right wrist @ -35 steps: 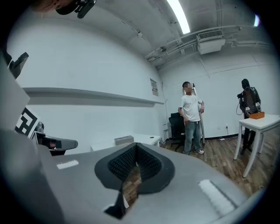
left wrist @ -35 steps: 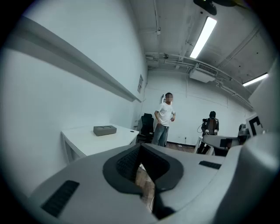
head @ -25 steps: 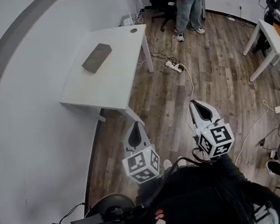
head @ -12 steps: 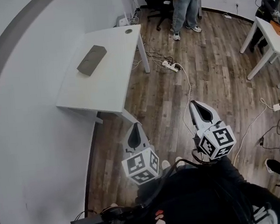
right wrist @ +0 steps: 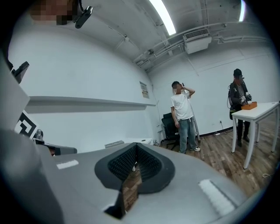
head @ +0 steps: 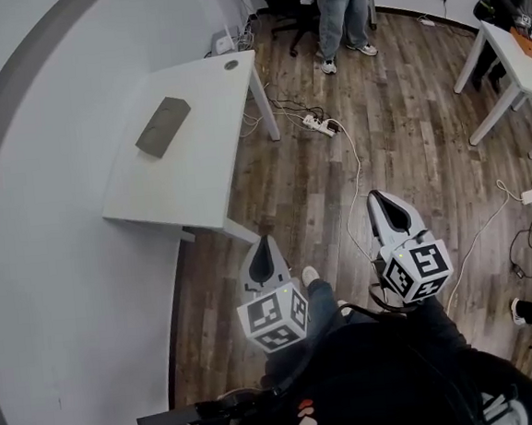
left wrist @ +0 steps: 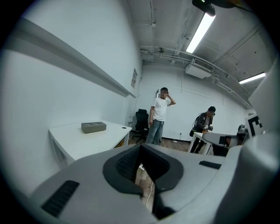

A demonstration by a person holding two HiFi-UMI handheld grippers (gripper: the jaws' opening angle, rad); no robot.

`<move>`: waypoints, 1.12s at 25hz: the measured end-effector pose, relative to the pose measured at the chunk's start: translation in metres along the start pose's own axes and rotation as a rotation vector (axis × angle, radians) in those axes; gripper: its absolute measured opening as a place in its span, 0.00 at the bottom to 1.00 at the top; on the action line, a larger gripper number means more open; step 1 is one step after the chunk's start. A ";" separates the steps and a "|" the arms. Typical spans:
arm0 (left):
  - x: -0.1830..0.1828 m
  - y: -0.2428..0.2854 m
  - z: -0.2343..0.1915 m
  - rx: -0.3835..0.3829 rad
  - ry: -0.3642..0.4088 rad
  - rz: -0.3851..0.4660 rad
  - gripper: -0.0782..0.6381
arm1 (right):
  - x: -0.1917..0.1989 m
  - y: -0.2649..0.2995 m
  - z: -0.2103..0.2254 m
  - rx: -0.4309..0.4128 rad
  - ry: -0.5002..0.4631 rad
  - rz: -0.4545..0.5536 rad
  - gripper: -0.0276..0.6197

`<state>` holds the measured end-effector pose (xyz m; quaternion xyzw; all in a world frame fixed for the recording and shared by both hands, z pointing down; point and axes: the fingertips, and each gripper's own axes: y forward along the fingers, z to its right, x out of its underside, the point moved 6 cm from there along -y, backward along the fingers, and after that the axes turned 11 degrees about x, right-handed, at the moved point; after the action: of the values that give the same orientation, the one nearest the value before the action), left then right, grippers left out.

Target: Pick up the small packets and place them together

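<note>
Left hand-held gripper (head: 266, 251): jaws narrow, the tips meet. In the left gripper view (left wrist: 140, 148) nothing sits between the pads (left wrist: 127, 164); only a sliver of floor shows through the gap below them. You hold it over the wood floor (head: 409, 157), just off the near corner of the worktop (head: 206, 143).

Right hand-held gripper (head: 388, 207): jaws closed together and empty. In its own view (right wrist: 135, 148) the ribbed pads (right wrist: 120, 164) meet at the tips. It hangs over the floor to the right of the left one, well apart from the worktop.

Both point forward, only a little below level.

Worktop: white, against the curved wall. 1 grey block (head: 162, 126) lies on it toward the far end; the left gripper view shows it low, flat and rectangular (left wrist: 93, 127).

Packets: too small to make out at this range, so I cannot tell where they lie.

Floor: a power strip (head: 317, 124) with its cable lies beyond the worktop.

Surroundings: 1 person (head: 340, 6) stands at the far end of the room near a chair (head: 285, 6). A 2nd person (right wrist: 239, 103) stands by a table (head: 511, 51) on the right.
</note>
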<state>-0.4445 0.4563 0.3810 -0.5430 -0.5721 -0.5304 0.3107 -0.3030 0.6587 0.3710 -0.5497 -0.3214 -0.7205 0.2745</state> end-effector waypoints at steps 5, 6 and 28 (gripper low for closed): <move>-0.014 0.048 -0.011 0.013 0.011 0.005 0.11 | -0.006 0.044 0.010 0.008 -0.003 0.013 0.05; -0.019 0.062 -0.015 0.019 0.012 0.005 0.11 | -0.008 0.057 0.011 0.012 -0.006 0.016 0.05; -0.099 0.316 -0.111 0.095 -0.009 -0.065 0.11 | -0.059 0.316 0.033 0.100 -0.015 0.022 0.05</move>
<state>-0.1472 0.2748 0.4003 -0.5111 -0.6154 -0.5099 0.3163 -0.0315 0.4837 0.3711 -0.5444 -0.3530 -0.6963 0.3070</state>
